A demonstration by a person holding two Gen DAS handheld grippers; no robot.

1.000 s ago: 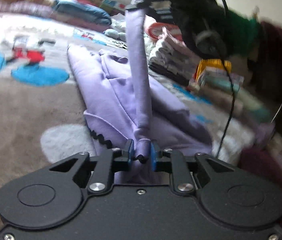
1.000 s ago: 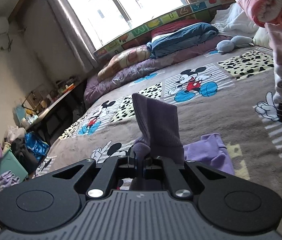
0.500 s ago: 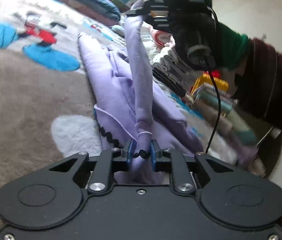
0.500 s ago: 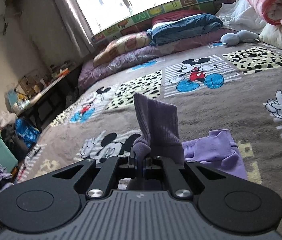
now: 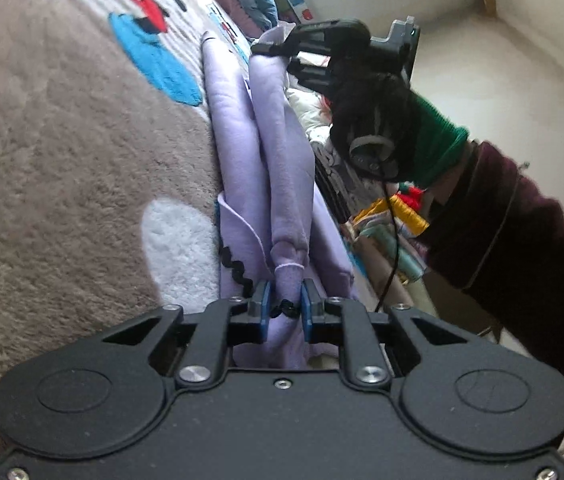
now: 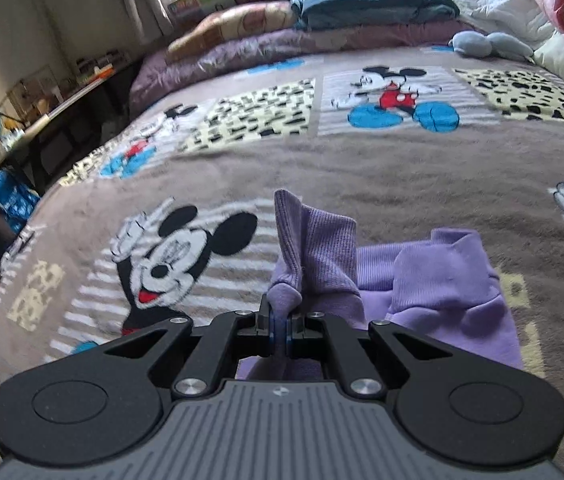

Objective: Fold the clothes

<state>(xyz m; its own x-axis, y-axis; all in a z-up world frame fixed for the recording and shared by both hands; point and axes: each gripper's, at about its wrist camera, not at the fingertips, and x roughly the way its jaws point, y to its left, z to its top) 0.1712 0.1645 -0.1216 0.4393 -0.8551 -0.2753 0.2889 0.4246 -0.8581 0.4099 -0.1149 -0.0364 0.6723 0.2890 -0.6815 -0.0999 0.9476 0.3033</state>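
Left wrist view: the left tongs (image 5: 284, 308) are clamped on a bunched end of a lilac garment (image 5: 282, 184), its fabric squeezed between the two blue pads with a bit of black zigzag trim beside them. From there a sleeve-like strip of the garment runs away to the right tongs (image 5: 266, 46), held by a gloved hand (image 5: 378, 120) in a dark red sleeve, which pinch its far end. A second ago that strip rose steeply into the air; now it lies much lower and closer to the rest of the garment on the cartoon-mouse blanket (image 5: 62, 140), so the held strip is likely being laid across the body of the garment as one fold. Right wrist view: the right tongs (image 6: 281, 334) are pressed together on a ribbed lilac cuff (image 6: 314, 240) that stands up just beyond the tips, lower over the bed than before. The rest of the garment lies crumpled on the blanket just beside the tongs, toward the right. Stacked bedding (image 6: 362, 8) lies far off under the window.
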